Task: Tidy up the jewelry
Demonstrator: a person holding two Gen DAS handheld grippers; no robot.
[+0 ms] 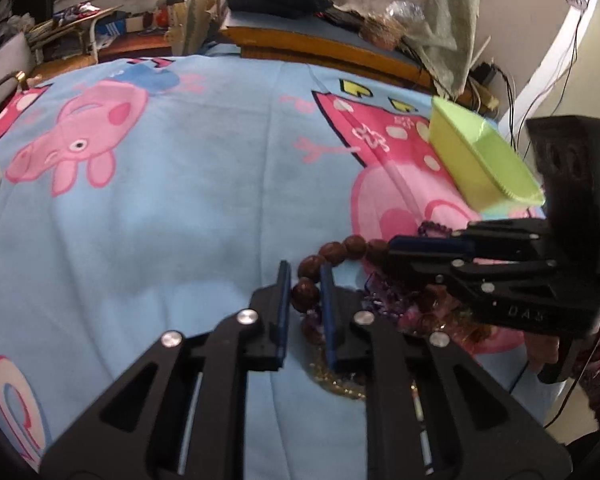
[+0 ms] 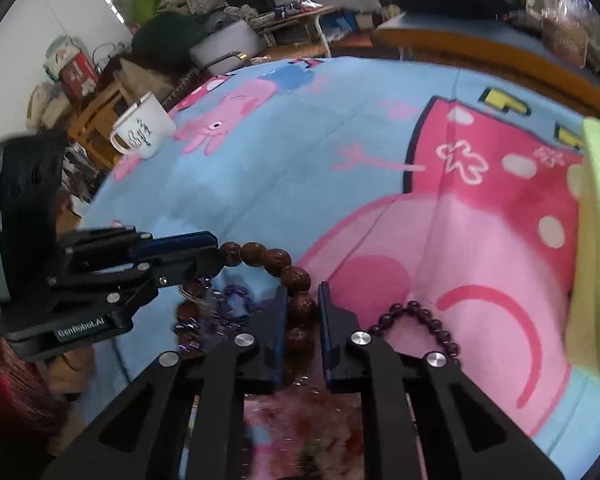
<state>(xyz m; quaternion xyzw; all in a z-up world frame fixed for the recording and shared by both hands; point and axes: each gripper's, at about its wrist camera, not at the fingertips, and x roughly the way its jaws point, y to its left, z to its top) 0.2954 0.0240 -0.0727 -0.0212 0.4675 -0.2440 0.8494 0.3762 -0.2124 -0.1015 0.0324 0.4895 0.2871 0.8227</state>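
Jaws of both my grippers, left gripper (image 1: pixel 305 280) and right gripper (image 2: pixel 302 300), pinched nearly closed on brown bead bracelet (image 2: pixel 278 260), lifting it clear of tangled pile toward green box (image 1: pixel 480 160) on bed.

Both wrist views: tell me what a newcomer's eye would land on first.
The bright blue and pink cartoon pig bedsheet fills both views. At its near edge, two black tongs, left and right, both close on one brown bead bracelet above a tangle of purple jewelry. A lime green box sits beyond, on the right.
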